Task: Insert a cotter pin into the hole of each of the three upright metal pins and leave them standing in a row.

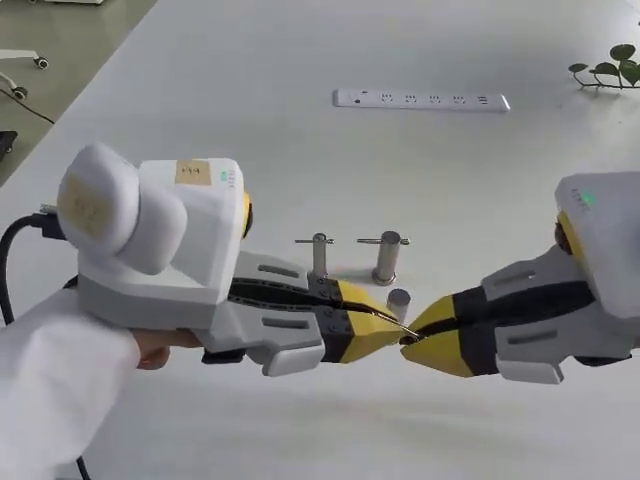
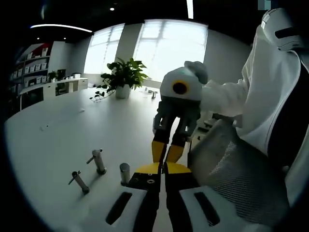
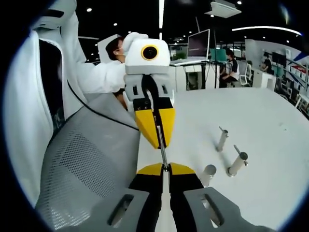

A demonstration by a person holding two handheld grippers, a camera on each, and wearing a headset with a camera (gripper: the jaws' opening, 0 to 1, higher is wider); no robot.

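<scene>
Meeting tip to tip above the surface [image 1: 250, 150], left gripper [image 1: 393, 330] and right gripper [image 1: 418, 336] each have jaws closed on one cotter pin [image 3: 161, 145], just near of the bare metal pin [image 1: 399, 300].

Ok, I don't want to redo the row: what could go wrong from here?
The cotter pin is pinched between the tips of the left gripper and right gripper, so it could slip or bend. Both grippers hang close beside the bare third metal pin; a nudge could topple it.
</scene>
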